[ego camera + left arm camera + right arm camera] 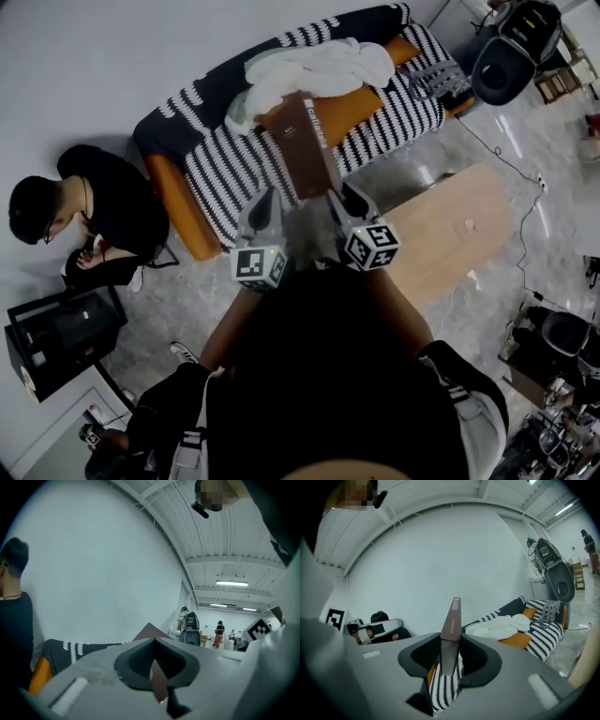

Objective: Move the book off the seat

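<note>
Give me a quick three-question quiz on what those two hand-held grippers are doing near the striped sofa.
1. What do the jaws of the right gripper clamp? A) a shoe B) a brown book C) a remote
2. True or false: the left gripper holds nothing.
3. Fill in: the white cloth lies on the ____.

Key: 1 B. 2 False: it grips the same book. 3 sofa.

Orange sofa (181, 217) under a black-and-white striped throw (234, 169), rumpled white cloth (314, 67) on top.
</note>
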